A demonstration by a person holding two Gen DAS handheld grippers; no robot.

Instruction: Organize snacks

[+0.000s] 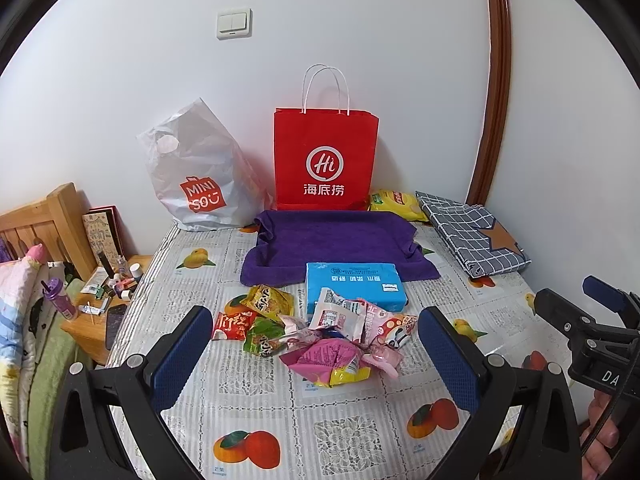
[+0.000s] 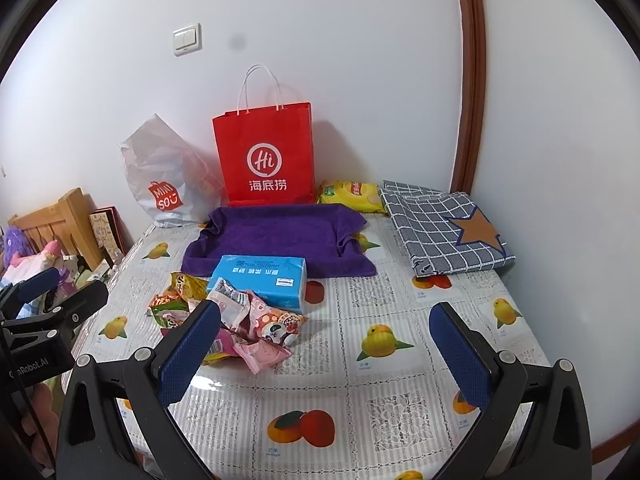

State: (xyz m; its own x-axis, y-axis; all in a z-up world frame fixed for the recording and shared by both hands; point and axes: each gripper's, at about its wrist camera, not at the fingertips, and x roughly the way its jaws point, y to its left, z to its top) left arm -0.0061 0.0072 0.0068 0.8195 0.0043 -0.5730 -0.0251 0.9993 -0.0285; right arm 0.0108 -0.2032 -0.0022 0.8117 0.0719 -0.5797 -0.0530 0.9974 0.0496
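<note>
The left gripper (image 1: 316, 340) was held above the near part of the table, its blue-padded fingers (image 1: 182, 354) spread wide and gripping nothing. The right gripper (image 2: 324, 344) was likewise spread wide and empty, offset to the right of the snacks. Both hovered over a tablecloth (image 1: 344, 436) printed with fruit.

Just beyond the left gripper's fingertips lay the pile of snack packets (image 1: 320, 336), loosely heaped: pink wrappers (image 1: 332, 356) nearest, red and green packets (image 1: 248, 328) on the left side, a yellow packet (image 1: 268, 300) behind those. A blue tissue pack (image 1: 354, 286) lay flat, touching the far edge of the pile.

Behind the tissue pack sat a purple towel (image 1: 336, 240), folded flat. A checked cloth bundle (image 1: 472, 232) with a brown star lay to its right. Against the wall stood a red paper bag (image 1: 324, 160), upright, with a white plastic bag (image 1: 196, 172) to its left and a yellow chip bag (image 1: 396, 204) to its right.
</note>
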